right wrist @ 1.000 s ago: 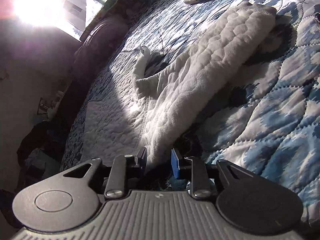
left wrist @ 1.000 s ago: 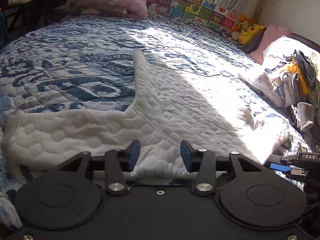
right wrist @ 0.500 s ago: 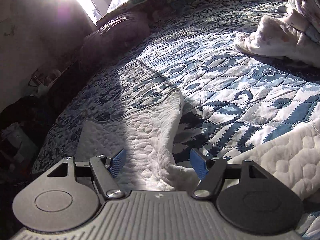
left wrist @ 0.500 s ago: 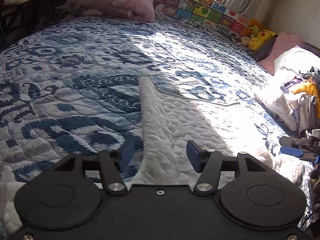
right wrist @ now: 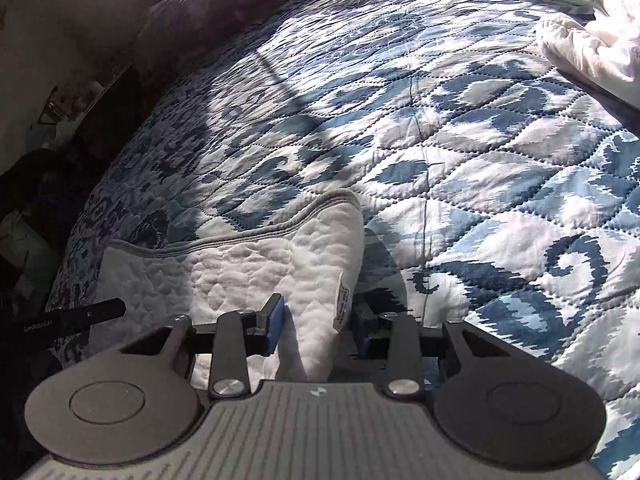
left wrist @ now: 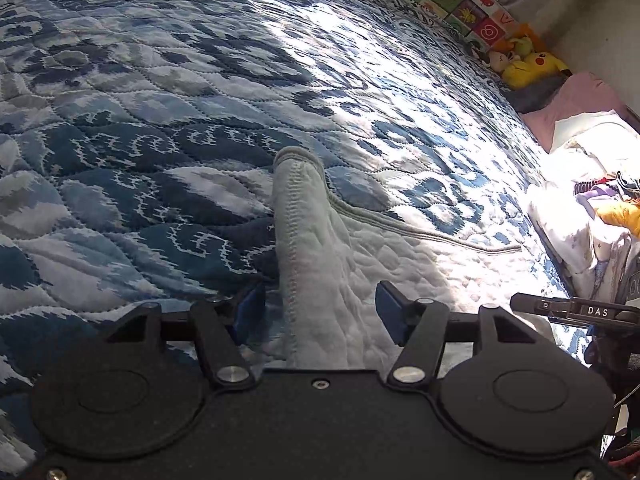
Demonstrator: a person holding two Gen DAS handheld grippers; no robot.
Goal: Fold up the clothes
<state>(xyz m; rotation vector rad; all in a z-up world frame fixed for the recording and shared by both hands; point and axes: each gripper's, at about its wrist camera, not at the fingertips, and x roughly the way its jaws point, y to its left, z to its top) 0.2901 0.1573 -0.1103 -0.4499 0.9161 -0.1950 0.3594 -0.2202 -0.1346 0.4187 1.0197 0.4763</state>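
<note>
A white quilted garment (left wrist: 360, 264) with a grey-trimmed edge lies flat on the blue patterned bed quilt (left wrist: 160, 120). My left gripper (left wrist: 320, 312) is open just above it, and one end of that trimmed edge (left wrist: 298, 168) points away between its fingers. In the right wrist view, the other corner of the garment (right wrist: 320, 264), with a small label (right wrist: 343, 300), rises between the narrowed fingers of my right gripper (right wrist: 318, 324). The cloth fills most of that gap, which still looks open. Part of the right gripper's black body (left wrist: 576, 312) shows at the left wrist view's right edge.
A pile of loose clothes (left wrist: 600, 208) lies on the bed's right side, also seen as white cloth (right wrist: 592, 52). Plush toys (left wrist: 528, 64) and a pink pillow (left wrist: 576, 100) sit by the wall. Another pillow (right wrist: 224, 12) lies at the head. Dark furniture stands off the bed's left edge.
Both grippers let go of the garment's lower part and moved up to its grey-trimmed edge. The right jaws opened wide half a second ago and have since narrowed around the corner.
</note>
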